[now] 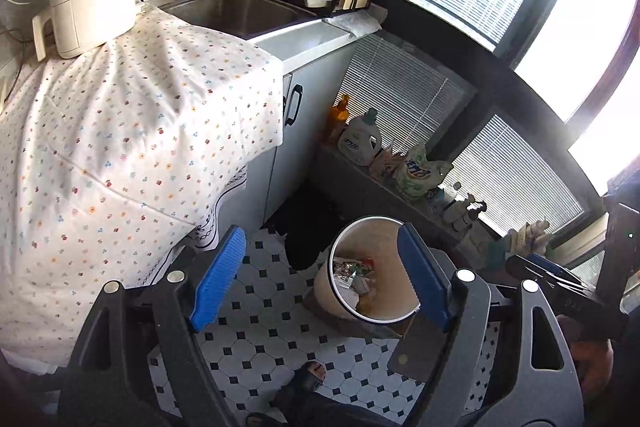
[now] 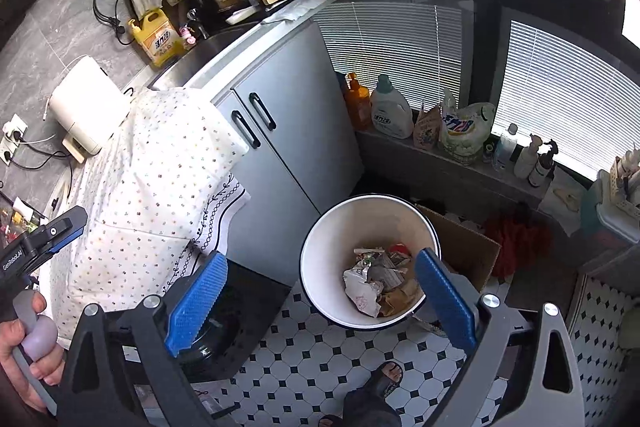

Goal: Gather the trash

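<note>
Right wrist view shows both claws, right claw [image 2: 320, 303] and left claw [image 1: 324, 279], open and empty above the trash bin [image 2: 320, 267], so bumping its rim could tip it.

Tiled floor [image 2: 340, 359], bin [image 2: 332, 267] of trash [image 2: 380, 279] standing on it by the cabinet, cardboard box [image 2: 464, 247] just behind, sandalled foot [image 2: 386, 379] near the bin.
</note>
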Demonstrator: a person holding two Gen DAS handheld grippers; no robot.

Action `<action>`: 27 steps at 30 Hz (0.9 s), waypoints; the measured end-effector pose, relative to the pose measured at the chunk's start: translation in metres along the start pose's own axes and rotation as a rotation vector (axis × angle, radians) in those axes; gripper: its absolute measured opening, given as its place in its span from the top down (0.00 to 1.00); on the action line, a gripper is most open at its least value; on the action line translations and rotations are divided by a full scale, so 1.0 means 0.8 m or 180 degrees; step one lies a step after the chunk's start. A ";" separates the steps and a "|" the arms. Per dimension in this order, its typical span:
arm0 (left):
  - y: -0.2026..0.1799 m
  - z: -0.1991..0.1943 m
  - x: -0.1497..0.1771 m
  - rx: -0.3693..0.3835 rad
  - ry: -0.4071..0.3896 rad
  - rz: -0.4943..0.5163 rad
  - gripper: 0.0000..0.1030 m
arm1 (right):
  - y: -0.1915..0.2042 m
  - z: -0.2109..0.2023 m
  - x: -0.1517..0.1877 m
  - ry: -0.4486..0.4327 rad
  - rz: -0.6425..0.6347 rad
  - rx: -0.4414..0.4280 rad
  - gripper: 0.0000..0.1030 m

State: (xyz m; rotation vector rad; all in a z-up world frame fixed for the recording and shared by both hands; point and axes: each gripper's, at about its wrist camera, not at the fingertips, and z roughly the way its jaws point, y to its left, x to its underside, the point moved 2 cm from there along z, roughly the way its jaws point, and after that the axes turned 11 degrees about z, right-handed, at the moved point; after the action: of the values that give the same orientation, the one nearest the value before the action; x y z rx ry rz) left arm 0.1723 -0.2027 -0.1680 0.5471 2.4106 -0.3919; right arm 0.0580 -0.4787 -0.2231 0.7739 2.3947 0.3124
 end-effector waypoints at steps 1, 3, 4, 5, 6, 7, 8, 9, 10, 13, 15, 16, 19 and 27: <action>0.005 -0.013 0.004 -0.0026 -0.0030 -0.0011 0.15 | 0.008 -0.008 0.004 -0.0025 -0.0012 -0.0008 0.08; 0.017 -0.040 0.014 -0.0089 -0.0102 -0.0070 0.07 | 0.022 -0.024 0.011 -0.0051 -0.0009 -0.0019 0.08; 0.019 -0.053 0.019 -0.0110 -0.0139 -0.0098 0.06 | 0.028 -0.033 0.014 -0.0064 -0.0008 -0.0036 0.08; 0.024 -0.067 0.024 -0.0126 -0.0177 -0.0110 0.06 | 0.035 -0.042 0.017 -0.0092 -0.0030 -0.0059 0.08; 0.028 -0.079 0.029 -0.0157 -0.0207 -0.0112 0.06 | 0.041 -0.052 0.021 -0.0127 -0.0074 -0.0064 0.08; 0.033 -0.091 0.034 -0.0200 -0.0237 -0.0110 0.06 | 0.047 -0.061 0.025 -0.0158 -0.0116 -0.0056 0.08; 0.036 -0.103 0.039 -0.0240 -0.0264 -0.0112 0.06 | 0.053 -0.069 0.028 -0.0183 -0.0141 -0.0054 0.08; 0.039 -0.113 0.044 -0.0270 -0.0287 -0.0126 0.06 | 0.057 -0.078 0.032 -0.0203 -0.0154 -0.0070 0.08; 0.043 -0.125 0.050 -0.0286 -0.0314 -0.0142 0.06 | 0.062 -0.086 0.036 -0.0224 -0.0167 -0.0093 0.08; 0.053 -0.156 0.068 -0.0350 -0.0385 -0.0160 0.06 | 0.080 -0.112 0.049 -0.0307 -0.0237 -0.0124 0.08; 0.059 -0.174 0.078 -0.0392 -0.0424 -0.0165 0.06 | 0.092 -0.129 0.060 -0.0326 -0.0292 -0.0177 0.08; 0.061 -0.184 0.084 -0.0408 -0.0452 -0.0171 0.06 | 0.098 -0.138 0.066 -0.0345 -0.0326 -0.0201 0.08; 0.065 -0.212 0.098 -0.0469 -0.0526 -0.0178 0.06 | 0.116 -0.161 0.085 -0.0417 -0.0435 -0.0264 0.08; 0.071 -0.276 0.132 -0.0643 -0.0708 -0.0190 0.06 | 0.146 -0.200 0.123 -0.0497 -0.0614 -0.0388 0.08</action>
State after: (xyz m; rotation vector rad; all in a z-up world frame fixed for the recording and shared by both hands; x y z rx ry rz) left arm 0.0105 -0.0346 -0.0757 0.3243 2.2228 -0.2181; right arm -0.0496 -0.3325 -0.0971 0.4893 2.2582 0.3039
